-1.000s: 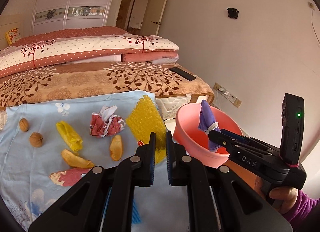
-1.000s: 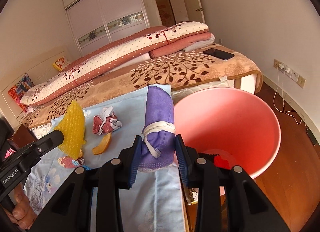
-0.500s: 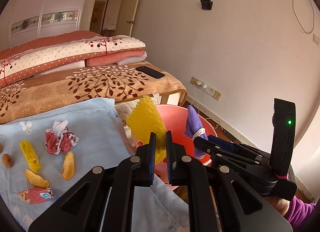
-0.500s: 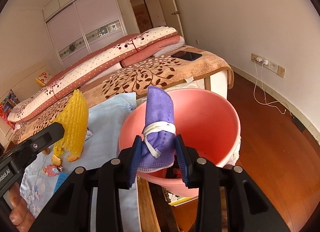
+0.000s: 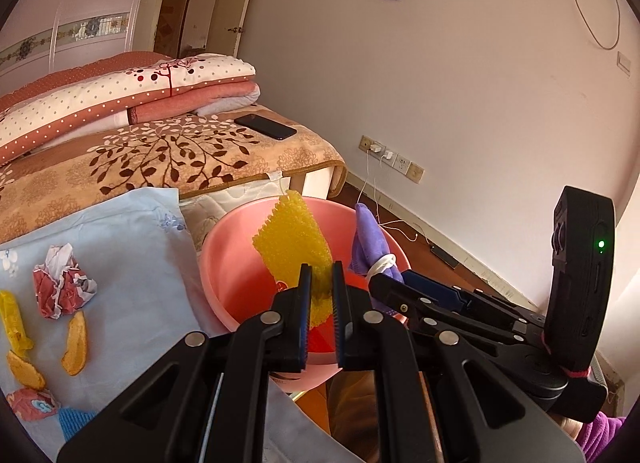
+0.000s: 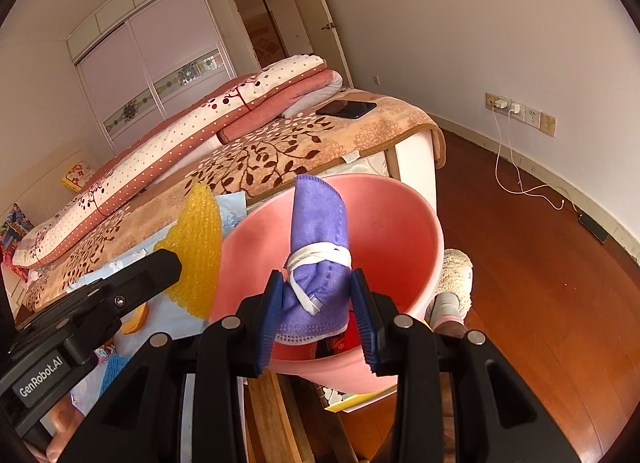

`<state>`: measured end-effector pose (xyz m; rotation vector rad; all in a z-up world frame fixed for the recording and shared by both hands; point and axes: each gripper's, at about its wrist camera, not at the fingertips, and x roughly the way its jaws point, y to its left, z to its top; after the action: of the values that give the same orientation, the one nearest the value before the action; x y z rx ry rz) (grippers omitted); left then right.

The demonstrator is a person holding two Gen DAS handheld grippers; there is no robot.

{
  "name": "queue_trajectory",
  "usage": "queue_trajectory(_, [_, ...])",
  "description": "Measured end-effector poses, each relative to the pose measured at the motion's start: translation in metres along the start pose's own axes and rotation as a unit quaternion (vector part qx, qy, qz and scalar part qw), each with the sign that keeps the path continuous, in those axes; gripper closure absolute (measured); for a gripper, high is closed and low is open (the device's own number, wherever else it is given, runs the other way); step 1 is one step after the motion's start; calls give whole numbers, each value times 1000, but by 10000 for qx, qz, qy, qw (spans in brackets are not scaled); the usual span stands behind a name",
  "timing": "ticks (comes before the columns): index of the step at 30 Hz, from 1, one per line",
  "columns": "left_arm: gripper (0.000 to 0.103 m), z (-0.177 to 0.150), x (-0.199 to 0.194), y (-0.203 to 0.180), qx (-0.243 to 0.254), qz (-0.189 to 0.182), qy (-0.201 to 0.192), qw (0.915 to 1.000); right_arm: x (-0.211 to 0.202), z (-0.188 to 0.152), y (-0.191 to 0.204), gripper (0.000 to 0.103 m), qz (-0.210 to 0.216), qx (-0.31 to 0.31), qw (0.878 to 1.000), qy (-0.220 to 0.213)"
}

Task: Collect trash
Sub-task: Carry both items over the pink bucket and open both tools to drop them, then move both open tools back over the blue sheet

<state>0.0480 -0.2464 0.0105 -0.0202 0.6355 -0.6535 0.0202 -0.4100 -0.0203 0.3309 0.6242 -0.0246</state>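
Note:
My left gripper [image 5: 321, 275] is shut on a yellow bubble-wrap sheet [image 5: 292, 239] and holds it over the pink bin [image 5: 236, 247]. The right gripper [image 6: 316, 295] is shut on a rolled purple face mask [image 6: 318, 231] with white straps, also above the pink bin [image 6: 400, 231]. The left view shows the right gripper [image 5: 384, 283] beside mine with the purple mask [image 5: 370, 239] sticking up. In the right view the yellow sheet [image 6: 196, 247] hangs at the bin's left rim. Some red trash lies at the bin's bottom.
On the light blue cloth [image 5: 128, 247] lie a crumpled red-and-white paper [image 5: 62, 283], orange peel pieces [image 5: 76, 339] and a yellow wrapper [image 5: 14, 319]. A black phone [image 5: 266, 126] rests on the bed. Charger cables [image 6: 516, 175] trail over the wooden floor. A slippered foot [image 6: 452, 287] stands by the bin.
Both grippers have swung right from over the blue cloth to above the pink bin, still carrying the yellow sheet and the purple mask. The trash on the cloth has slid to the left of view.

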Motion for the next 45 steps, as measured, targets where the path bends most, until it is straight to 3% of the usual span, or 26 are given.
queue_trajectory(9, [93,-5,12,7,-125,13,86,9999,7,-2,-1,69,-12,11,10000,49])
queue_trajectory(11, [87,-4,14,9,-167,5,150,9997,7,-2,-1,69,-15,10,10000,51])
queue_trajectory(13, [69,-4,14,11,-245,-45,182,9995,8,-2,-1,69,-21,16,10000,52])
queue_trajectory(15, [65,-5,12,12,-281,-57,161,9995,9,-2,0,69,-27,15,10000,53])
queue_trajectory(22, [65,-5,5,13,-274,-20,162,9995,8,-3,0,67,-25,42,10000,1])
queue_trajectory(26, [65,-6,1,16,-301,24,176,9994,4,-3,1,50,-41,72,9999,-90])
queue_trajectory(38, [65,-4,-29,31,-473,203,-62,9987,-4,-4,18,49,142,-126,9997,-151])
queue_trajectory(45, [65,-4,-56,43,-449,674,-290,9963,-14,-8,41,49,456,-395,9979,-221])
